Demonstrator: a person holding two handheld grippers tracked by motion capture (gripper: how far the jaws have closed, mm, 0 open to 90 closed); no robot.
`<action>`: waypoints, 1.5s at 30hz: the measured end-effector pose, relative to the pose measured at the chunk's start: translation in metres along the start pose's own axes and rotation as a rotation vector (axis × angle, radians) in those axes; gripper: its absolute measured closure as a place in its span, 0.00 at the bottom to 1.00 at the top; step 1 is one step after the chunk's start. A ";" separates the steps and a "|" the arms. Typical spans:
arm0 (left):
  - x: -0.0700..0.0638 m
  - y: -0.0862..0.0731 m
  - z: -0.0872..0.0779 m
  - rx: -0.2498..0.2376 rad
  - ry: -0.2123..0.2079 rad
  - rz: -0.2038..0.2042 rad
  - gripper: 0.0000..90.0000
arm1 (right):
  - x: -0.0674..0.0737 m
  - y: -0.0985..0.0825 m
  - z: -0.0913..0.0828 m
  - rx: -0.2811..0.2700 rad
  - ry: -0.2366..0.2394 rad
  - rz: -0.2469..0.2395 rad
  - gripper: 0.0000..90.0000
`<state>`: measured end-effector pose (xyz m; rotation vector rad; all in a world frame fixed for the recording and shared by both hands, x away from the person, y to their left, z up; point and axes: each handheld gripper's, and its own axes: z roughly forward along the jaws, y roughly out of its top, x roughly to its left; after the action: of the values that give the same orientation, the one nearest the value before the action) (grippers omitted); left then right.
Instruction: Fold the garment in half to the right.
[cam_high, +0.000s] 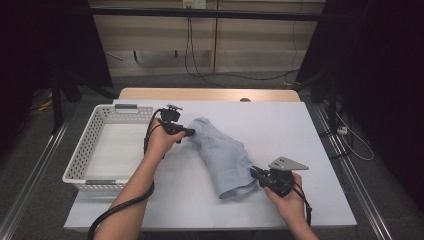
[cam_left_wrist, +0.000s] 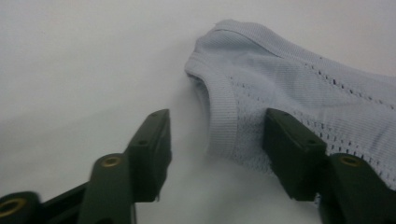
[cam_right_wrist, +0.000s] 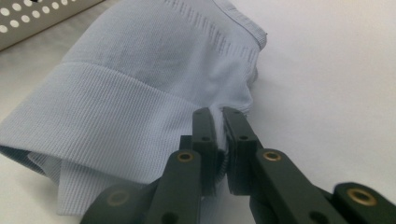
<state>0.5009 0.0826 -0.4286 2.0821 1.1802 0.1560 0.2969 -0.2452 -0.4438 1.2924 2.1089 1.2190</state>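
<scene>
Nearest, right gripper (cam_right_wrist: 219, 140) clamped tight on a pinch of the wide ribbed hem of the pale blue garment (cam_high: 222, 155), probably to anchor that end for lifting or folding. Garment itself lying crumpled and slantwise mid-table on the white table cover (cam_high: 280, 125). Farther along, left gripper (cam_left_wrist: 217, 149) half open, straddling the narrow ribbed band at the opposite end, pads not pressing yet, likely lined up for a matching grip. Beyond, at the left, white perforated basket (cam_high: 92, 131), presumably the destination. No brand, label or legible writing anywhere.

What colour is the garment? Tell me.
Pale blue garment, ribbed band, rows of small holes; best in the right gripper view.
</scene>
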 end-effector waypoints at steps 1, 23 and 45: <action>0.000 0.000 0.002 -0.004 -0.003 -0.006 0.52 | 0.000 0.000 0.000 -0.003 0.003 0.002 0.94; 0.005 0.032 -0.008 -0.002 -0.013 -0.017 0.97 | 0.015 -0.004 0.003 0.040 0.113 0.008 0.94; -0.014 0.015 -0.029 0.003 -0.028 0.026 0.26 | -0.004 0.010 0.000 -0.070 0.038 0.001 0.34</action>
<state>0.4909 0.0829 -0.3943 2.0961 1.1384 0.1371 0.3038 -0.2465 -0.4361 1.2504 2.0723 1.3154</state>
